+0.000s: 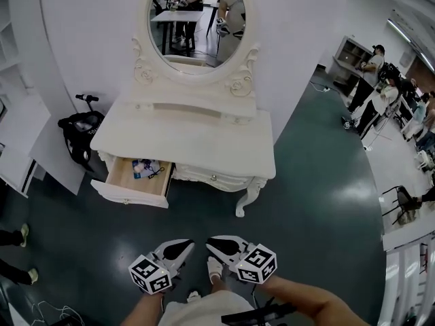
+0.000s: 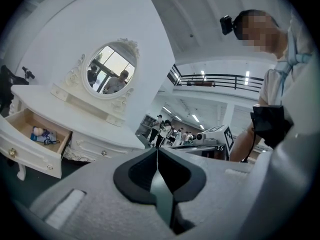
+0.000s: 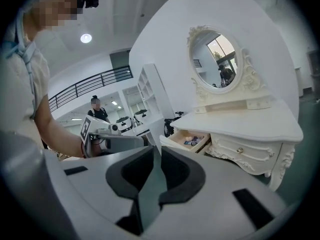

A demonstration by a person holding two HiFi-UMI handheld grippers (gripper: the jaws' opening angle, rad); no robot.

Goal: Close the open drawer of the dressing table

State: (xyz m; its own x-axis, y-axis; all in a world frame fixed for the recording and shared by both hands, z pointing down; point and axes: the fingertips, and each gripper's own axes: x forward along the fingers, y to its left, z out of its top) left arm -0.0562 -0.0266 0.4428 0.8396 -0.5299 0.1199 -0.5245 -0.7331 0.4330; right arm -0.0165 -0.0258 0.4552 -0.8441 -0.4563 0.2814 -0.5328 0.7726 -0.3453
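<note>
Your left gripper [image 1: 182, 248] and right gripper [image 1: 216, 244] hang side by side, low in front of you. Each has its jaws pressed together with nothing between them. The open drawer [image 1: 133, 180] lies ahead and to the left of both grippers, well apart from them. It is pulled out at the left end of the white dressing table [image 1: 204, 145] and has small items [image 1: 146, 168] inside. Dark floor [image 1: 306, 202] lies between you and it. A black scooter [image 1: 78, 131] stands just left of the table, and an oval mirror [image 1: 196, 19] rises above it.
</note>
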